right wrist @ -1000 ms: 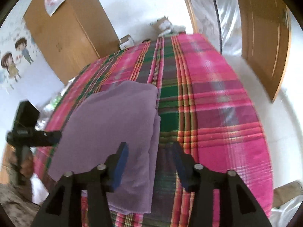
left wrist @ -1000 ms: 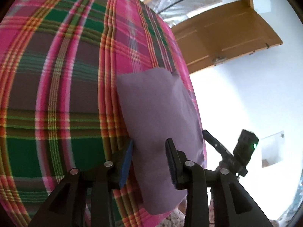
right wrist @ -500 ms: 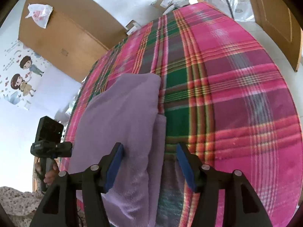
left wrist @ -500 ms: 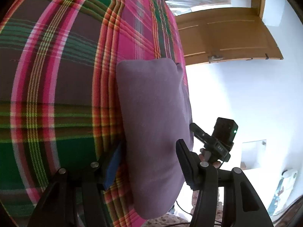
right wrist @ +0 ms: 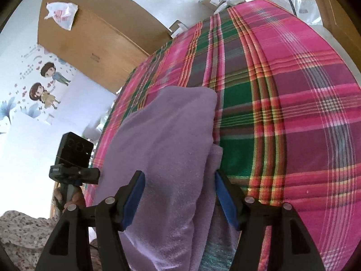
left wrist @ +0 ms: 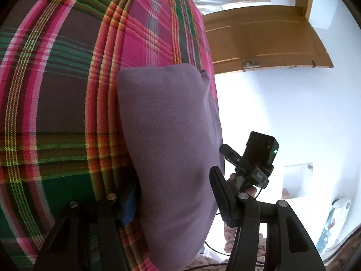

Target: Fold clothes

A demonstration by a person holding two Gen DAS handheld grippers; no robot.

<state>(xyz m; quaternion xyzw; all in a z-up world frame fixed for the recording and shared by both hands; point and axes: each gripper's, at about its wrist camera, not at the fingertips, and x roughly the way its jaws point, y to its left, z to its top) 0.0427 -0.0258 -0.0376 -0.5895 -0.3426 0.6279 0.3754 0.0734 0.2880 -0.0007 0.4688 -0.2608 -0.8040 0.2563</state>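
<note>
The left gripper (left wrist: 174, 194) is wide open, with one finger on each side of the purple cloth (left wrist: 169, 135). The right gripper (right wrist: 180, 192) is wide open too, its blue fingertips (right wrist: 135, 194) sitting on both sides of that cloth.

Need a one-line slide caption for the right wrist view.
Open right gripper straddles the folded purple cloth on a plaid bedspread.

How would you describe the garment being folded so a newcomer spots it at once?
Start from the bed covered by the pink-and-green plaid blanket. Near its edge lies the folded purple garment, framed by the open fingers of the right gripper and, in the other view, the left gripper. It is the only plain, unpatterned fabric on the blanket: soft lilac against bright checks.
</note>
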